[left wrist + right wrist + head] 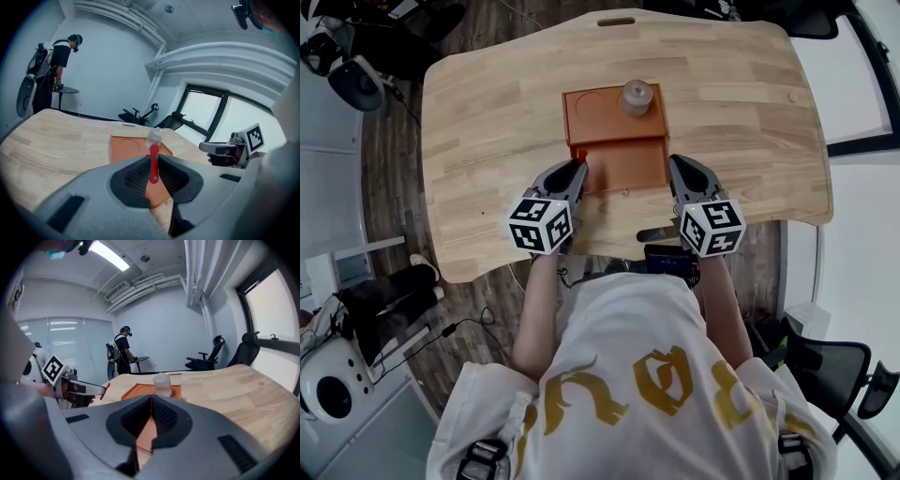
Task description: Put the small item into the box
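Here the small red item (153, 165) is pinched upright between the 2 jaws of the left gripper (577, 172), at the left edge of the orange box (623, 164) (a clear jar (637, 97) stands on it). The right gripper (151, 401) has its jaws together on nothing, beside the box's right edge.

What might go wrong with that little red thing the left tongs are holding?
1. The left tongs pinch the thin red thing, which sticks out past them; it might twist loose and land on the table, not in the box.
2. The jar stands on the box's far part; a careless swing might tip it.
3. The shut right tongs sit close beside the box and might nudge it.
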`<state>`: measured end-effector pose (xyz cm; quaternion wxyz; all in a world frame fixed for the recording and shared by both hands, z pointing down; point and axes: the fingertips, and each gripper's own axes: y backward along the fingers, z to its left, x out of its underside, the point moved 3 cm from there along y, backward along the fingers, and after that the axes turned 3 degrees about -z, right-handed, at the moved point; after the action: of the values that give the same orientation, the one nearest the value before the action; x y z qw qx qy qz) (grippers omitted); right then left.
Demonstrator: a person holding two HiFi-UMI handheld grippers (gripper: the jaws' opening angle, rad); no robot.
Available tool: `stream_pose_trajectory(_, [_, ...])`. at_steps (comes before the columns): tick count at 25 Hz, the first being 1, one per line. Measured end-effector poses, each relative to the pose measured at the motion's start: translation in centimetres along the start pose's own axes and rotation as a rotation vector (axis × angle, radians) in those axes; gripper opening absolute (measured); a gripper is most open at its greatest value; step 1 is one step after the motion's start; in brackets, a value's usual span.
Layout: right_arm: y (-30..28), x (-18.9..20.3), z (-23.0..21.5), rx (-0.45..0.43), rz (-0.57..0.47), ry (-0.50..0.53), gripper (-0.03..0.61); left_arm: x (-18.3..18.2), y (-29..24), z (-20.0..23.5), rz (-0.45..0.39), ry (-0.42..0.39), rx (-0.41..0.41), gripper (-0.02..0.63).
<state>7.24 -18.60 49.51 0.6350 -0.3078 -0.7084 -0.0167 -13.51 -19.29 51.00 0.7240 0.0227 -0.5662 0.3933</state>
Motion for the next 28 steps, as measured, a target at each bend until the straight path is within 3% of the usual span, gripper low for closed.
stream_pose_trajectory(17, [-1.2,3.6,-0.9,-0.014,0.088,-0.018,0.012,3.8,-2.7,0.1,0.104,0.015,0.002,0.052])
stream_pose_trajectory(24, [-1.7,4.6,-1.0,-0.021,0.115,-0.023,0.012,4.2,-3.6,-0.2,0.151,-0.075,0.001,0.052])
stream_pose_trajectory(28, [-2.1,5.0,-1.0,-0.028,0.136,-0.019,0.012,4.7,-4.6,-0.1,0.199,-0.075,0.001,0.052])
